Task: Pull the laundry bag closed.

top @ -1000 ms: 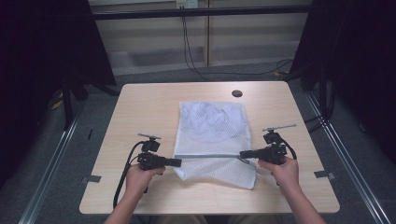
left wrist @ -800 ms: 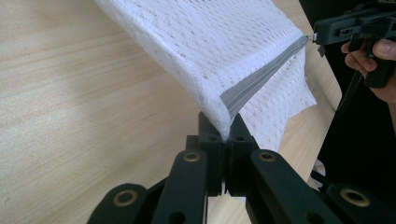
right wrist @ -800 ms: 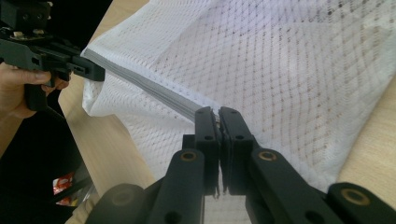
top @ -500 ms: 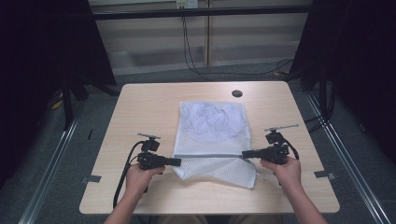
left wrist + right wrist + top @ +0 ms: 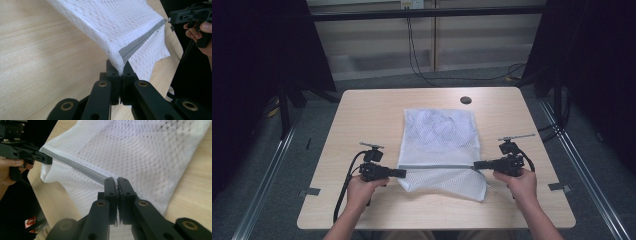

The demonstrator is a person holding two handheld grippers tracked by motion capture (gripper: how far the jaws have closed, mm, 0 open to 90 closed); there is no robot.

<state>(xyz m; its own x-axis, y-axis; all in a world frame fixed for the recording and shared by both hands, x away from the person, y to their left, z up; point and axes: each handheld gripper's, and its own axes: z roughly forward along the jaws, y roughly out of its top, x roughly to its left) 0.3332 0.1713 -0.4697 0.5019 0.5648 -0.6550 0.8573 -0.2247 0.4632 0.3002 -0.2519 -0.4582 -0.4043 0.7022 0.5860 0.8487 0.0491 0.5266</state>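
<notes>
A white mesh bag [image 5: 439, 131] lies flat in the middle of the wooden table [image 5: 362, 120], with a grey zipper [image 5: 437, 166] running across it near the front. My left gripper [image 5: 404, 172] is shut on the zipper's left end, where the mesh bunches between the jaws [image 5: 119, 67]. My right gripper [image 5: 475, 165] is shut on the zipper's right end [image 5: 115, 181]. The zipper [image 5: 140, 41] is stretched straight between the two grippers, and the bag's front edge is lifted a little off the table. The mesh bag [image 5: 140, 152] spreads away behind the zipper [image 5: 75, 166].
A small dark round hole [image 5: 466, 100] sits near the table's far edge. Bare tabletop lies on both sides of the bag. Cables hang at the back wall, and metal floor rails run along both sides of the table.
</notes>
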